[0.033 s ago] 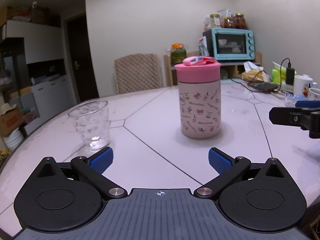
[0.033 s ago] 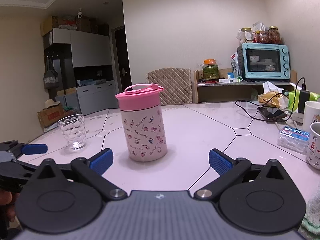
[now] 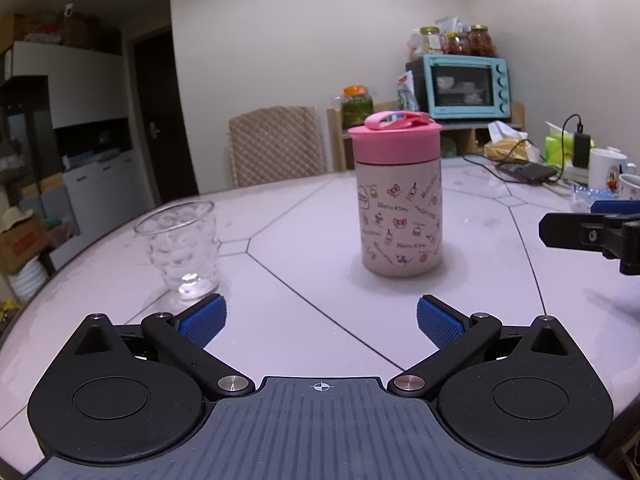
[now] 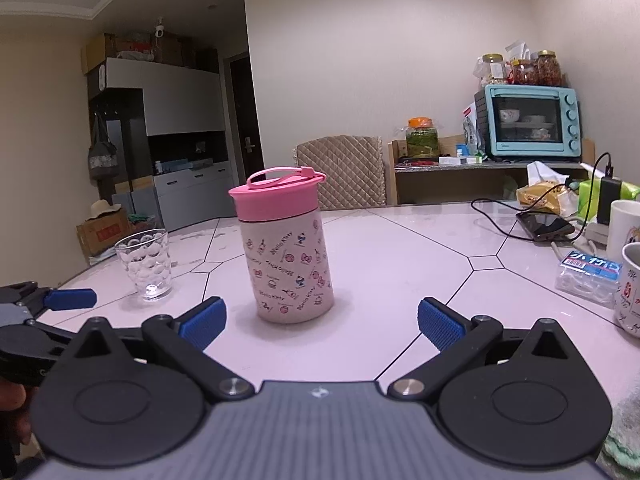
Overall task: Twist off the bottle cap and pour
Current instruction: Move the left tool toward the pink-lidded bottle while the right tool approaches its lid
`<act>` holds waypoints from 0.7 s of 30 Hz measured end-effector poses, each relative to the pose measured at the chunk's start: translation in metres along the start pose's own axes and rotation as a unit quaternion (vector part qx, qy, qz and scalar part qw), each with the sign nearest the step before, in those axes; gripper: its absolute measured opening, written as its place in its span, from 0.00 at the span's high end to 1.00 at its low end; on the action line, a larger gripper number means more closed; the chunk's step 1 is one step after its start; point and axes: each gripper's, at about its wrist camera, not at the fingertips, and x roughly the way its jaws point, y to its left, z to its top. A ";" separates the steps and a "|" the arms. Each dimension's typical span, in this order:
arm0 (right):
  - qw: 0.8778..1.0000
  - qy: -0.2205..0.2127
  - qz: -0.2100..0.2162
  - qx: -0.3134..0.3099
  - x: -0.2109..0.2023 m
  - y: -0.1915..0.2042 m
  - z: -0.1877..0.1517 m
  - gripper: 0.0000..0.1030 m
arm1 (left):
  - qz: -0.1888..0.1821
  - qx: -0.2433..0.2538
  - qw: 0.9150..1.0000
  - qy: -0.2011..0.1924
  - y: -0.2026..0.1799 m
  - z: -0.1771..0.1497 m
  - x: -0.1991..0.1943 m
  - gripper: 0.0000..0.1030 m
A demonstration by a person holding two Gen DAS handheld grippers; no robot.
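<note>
While hovering wide open and empty, left gripper and right gripper facing the upright pink-capped patterned bottle mid-table; dimpled clear glass standing nearer the left edge.

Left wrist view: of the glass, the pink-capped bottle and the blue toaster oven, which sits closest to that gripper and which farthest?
From the left gripper:
1. Glass, just ahead of its left finger.
2. Bottle, farther up the table, slightly right, cap on.
3. Toaster oven, on the shelf by the far wall.
</note>
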 end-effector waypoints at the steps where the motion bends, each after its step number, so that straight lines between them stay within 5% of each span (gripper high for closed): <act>1: 1.000 -0.001 -0.003 -0.001 0.000 0.001 0.000 0.00 | -0.001 -0.001 1.000 0.001 -0.003 0.001 0.002 0.00; 7: 1.000 0.026 -0.012 0.003 0.016 0.004 0.009 0.00 | -0.010 -0.008 1.000 0.008 -0.020 0.009 0.014 0.00; 21: 1.000 0.005 -0.004 -0.023 0.013 -0.019 0.034 0.00 | -0.037 -0.021 0.999 -0.023 -0.025 0.027 0.017 0.00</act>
